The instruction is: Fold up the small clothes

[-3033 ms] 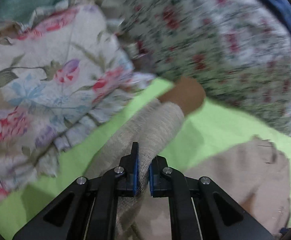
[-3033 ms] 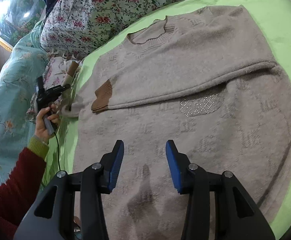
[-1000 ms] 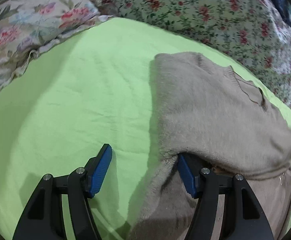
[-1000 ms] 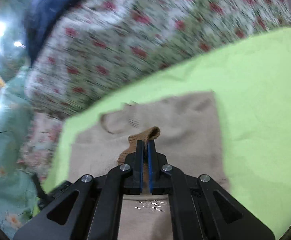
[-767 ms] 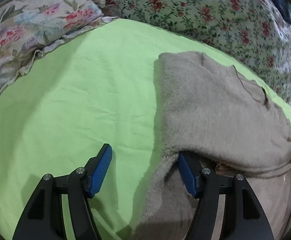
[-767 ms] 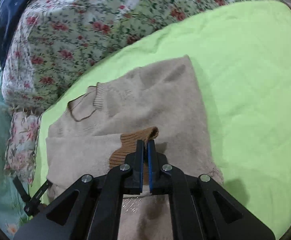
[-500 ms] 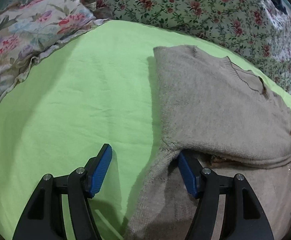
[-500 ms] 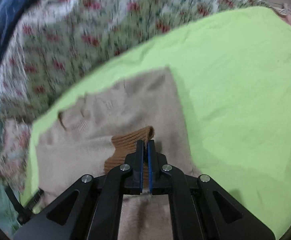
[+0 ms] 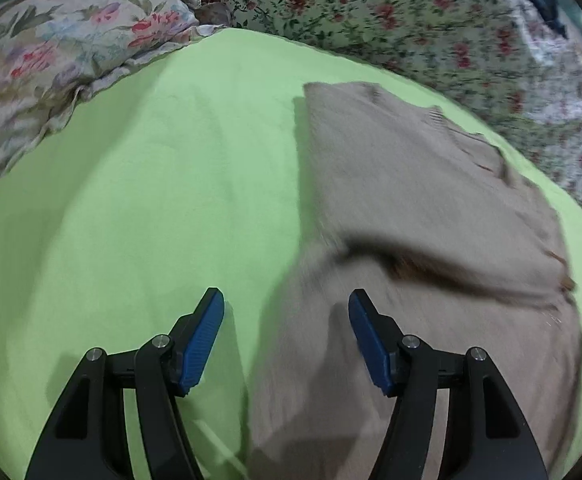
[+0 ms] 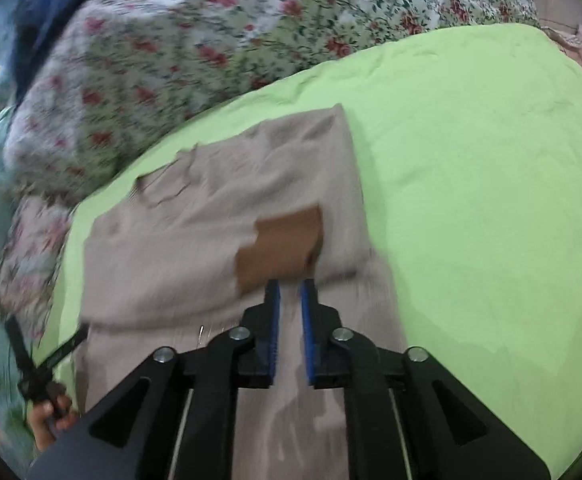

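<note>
Even indoor light, motion blur, dark fisheye corners

1. Sweater [image 10: 211, 248]: beige knit; lies flat on the green sheet [image 10: 491, 200]; neckline toward the floral bedding; both sides folded in, leaving a narrow, straight-edged shape.
2. Sleeve [image 10: 163, 280]: folded across the chest; its brown ribbed cuff [image 10: 281, 246] lies flat on top, near the sweater's right-hand edge in the right wrist view.
3. Lower body: spread flat toward the cameras; slightly blurred.

The sweater [image 9: 431, 208] is motion-blurred, its lower part cut off by both pictures' bottom edges.
</note>
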A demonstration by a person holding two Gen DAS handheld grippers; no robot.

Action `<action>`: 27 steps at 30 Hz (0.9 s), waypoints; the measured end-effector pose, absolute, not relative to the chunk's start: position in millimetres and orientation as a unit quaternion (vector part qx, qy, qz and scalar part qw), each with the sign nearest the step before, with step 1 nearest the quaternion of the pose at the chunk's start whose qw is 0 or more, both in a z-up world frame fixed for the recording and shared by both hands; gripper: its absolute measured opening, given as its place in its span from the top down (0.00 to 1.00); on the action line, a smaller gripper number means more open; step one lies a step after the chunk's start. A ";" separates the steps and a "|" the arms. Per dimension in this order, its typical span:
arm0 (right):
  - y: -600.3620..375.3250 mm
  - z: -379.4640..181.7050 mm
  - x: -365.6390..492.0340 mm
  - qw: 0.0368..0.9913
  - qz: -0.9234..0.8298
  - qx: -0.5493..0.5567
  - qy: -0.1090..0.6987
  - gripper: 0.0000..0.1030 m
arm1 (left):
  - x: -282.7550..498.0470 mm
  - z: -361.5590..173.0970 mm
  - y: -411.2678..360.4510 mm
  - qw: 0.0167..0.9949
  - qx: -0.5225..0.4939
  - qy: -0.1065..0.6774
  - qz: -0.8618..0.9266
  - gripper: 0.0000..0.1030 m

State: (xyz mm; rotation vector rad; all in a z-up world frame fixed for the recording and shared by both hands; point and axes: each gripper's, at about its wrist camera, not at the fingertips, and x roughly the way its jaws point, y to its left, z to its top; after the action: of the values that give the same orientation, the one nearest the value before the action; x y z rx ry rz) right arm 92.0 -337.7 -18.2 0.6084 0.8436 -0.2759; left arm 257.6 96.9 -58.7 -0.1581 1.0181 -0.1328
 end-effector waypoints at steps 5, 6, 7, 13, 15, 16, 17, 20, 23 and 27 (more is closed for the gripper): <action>-291.2 -19.0 37.8 0.860 -0.122 0.248 0.429 0.64 | 174.9 -46.5 103.2 0.866 -0.064 0.487 -0.093 0.35; -280.3 -18.1 27.5 0.860 -0.127 0.235 0.434 0.62 | 157.9 -45.7 105.2 0.866 -0.055 0.488 -0.094 0.35; -269.0 -17.2 17.5 0.860 -0.133 0.222 0.440 0.59 | 144.5 -45.3 106.4 0.867 -0.046 0.488 -0.092 0.35; -204.6 -21.0 -26.5 0.858 -0.149 0.165 0.463 0.44 | 64.4 -44.7 115.6 0.861 -0.038 0.500 -0.091 0.27; -183.0 -25.4 -30.8 0.855 -0.151 0.134 0.477 0.37 | 45.1 -46.3 115.6 0.854 -0.048 0.508 -0.098 0.26; -174.1 -28.2 -30.9 0.855 -0.151 0.114 0.484 0.35 | 36.3 -47.8 114.3 0.851 -0.050 0.512 -0.105 0.26; -164.5 -34.1 -30.1 0.851 -0.155 0.085 0.495 0.35 | 27.5 -50.5 112.6 0.848 -0.047 0.517 -0.108 0.25; -159.5 -48.6 -34.5 0.830 -0.188 0.033 0.524 0.35 | 5.5 -57.0 107.3 0.844 -0.033 0.524 -0.112 0.24; -181.6 -45.1 -55.7 0.818 -0.224 0.037 0.528 0.36 | -9.5 -58.3 105.8 0.845 -0.020 0.522 -0.115 0.22; -226.5 -17.0 -96.4 0.809 -0.292 0.056 0.507 0.36 | -13.6 -60.5 110.9 0.837 -0.035 0.530 -0.136 0.20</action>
State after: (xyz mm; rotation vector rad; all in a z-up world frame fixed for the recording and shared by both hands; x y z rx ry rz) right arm -96.4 -226.5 -17.0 0.1190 1.0848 -0.6249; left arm -13.6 110.9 -60.5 -0.0734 1.1209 -0.2885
